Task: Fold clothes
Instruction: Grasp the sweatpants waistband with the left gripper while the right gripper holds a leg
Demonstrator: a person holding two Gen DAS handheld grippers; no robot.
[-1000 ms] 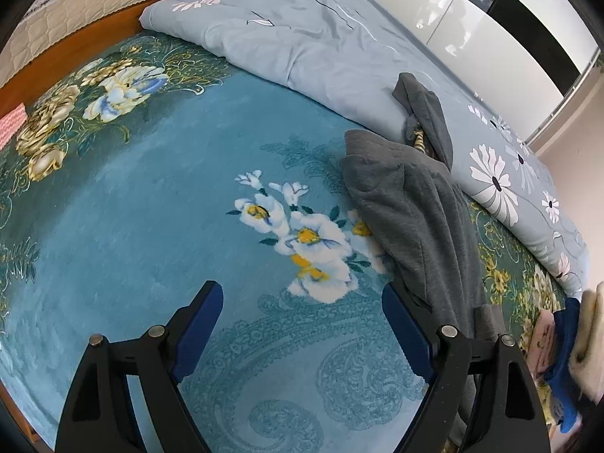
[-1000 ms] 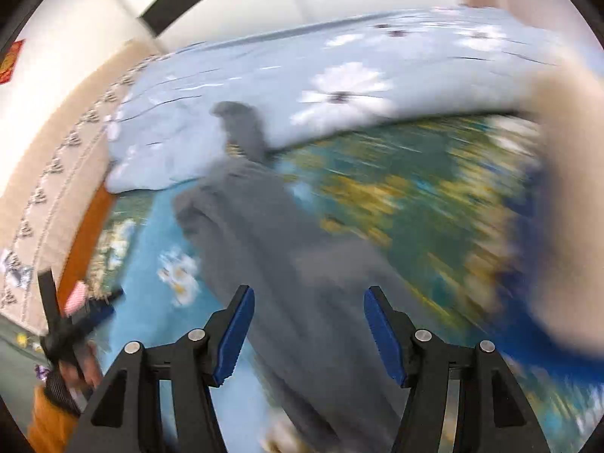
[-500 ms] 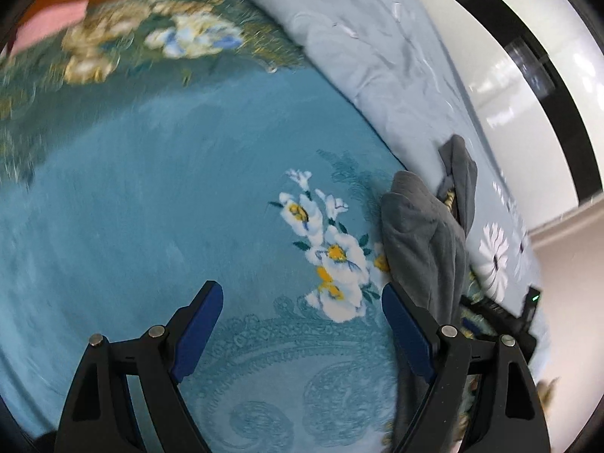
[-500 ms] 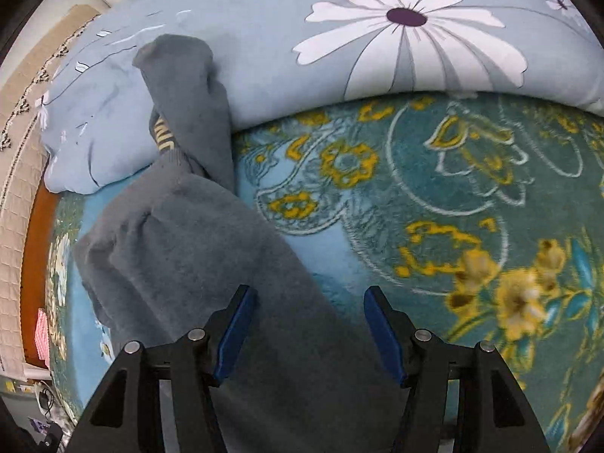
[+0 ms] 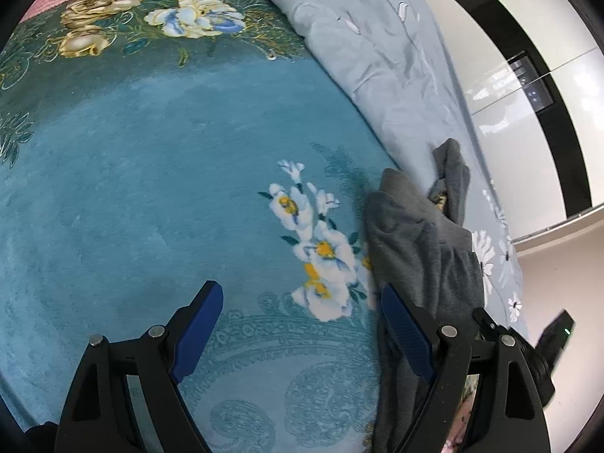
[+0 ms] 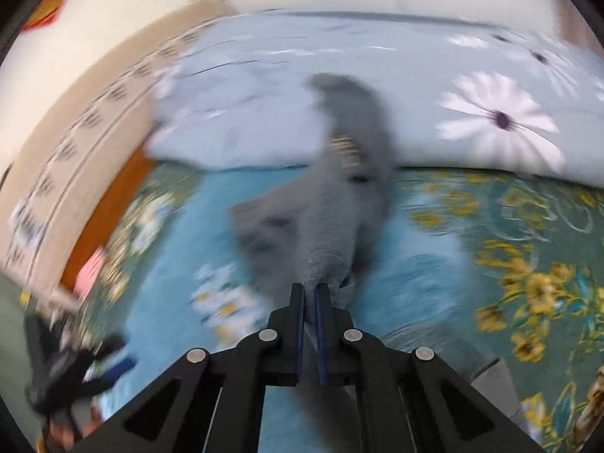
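Right gripper [image 6: 309,294]: fingers, spread half a second ago, now clamp a bunch of the grey fleece garment [image 5: 419,241], which trails toward 12 o'clock across the teal floral bed blanket [image 5: 151,173]. Left gripper [image 5: 298,324] open, empty; garment lies unfolded, likely lift-out next

Two black two-finger grippers with blue pads were counted: the left gripper [image 5: 298,324] and the right gripper [image 6: 309,302]. One grey fleece garment [image 5: 422,249] lay beyond the fingers, on one teal floral blanket [image 5: 151,173], against one pale blue daisy-print quilt [image 5: 377,45].
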